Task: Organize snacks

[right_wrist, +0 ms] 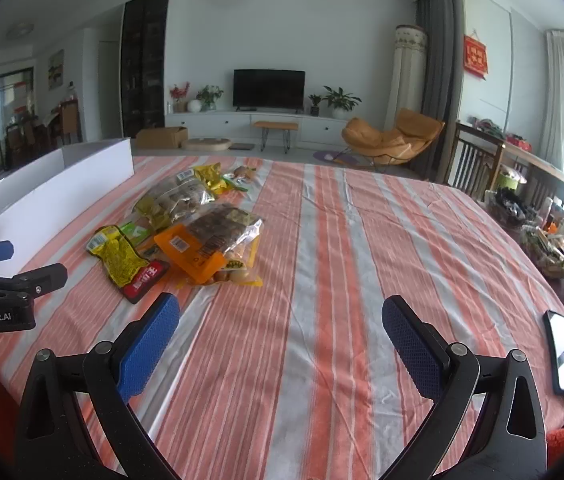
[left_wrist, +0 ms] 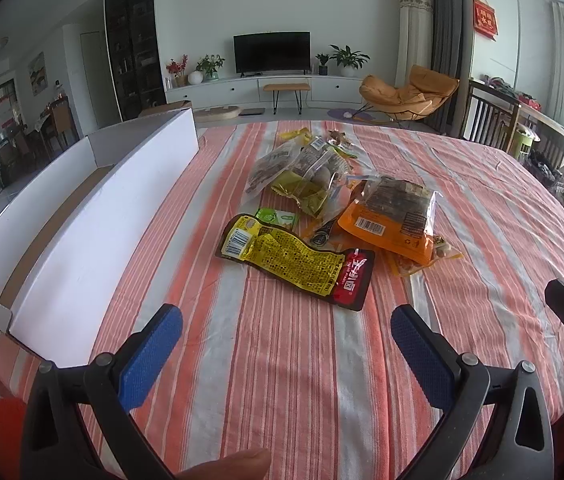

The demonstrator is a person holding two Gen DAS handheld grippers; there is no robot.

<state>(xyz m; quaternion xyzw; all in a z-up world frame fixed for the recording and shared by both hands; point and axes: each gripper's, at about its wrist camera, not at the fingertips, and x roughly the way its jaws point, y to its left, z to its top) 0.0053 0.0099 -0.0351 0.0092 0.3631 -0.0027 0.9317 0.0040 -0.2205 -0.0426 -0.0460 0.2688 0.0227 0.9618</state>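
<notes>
Both the left gripper (left_wrist: 286, 330) and right gripper (right_wrist: 279, 318) hover (fingers spread, holding nothing) near the snack pile (left_wrist: 334, 204).

L claw (left_wrist: 286, 322) wide open, empty | R claw (right_wrist: 280, 312) wide open, empty

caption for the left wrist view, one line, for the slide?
Open left gripper hovers over the striped tablecloth, facing a snack packet pile, yellow-and-red packet nearest, white box alongside.

Snack packets (left_wrist: 330, 208) heaped mid-counter (left_wrist: 482, 208). Long box (left_wrist: 93, 216) lies left of the heap, along the counter's left edge. Phone (right_wrist: 562, 350) at the right edge, well apart from the heap. Television (left_wrist: 271, 53) behind, past the far edge.
</notes>
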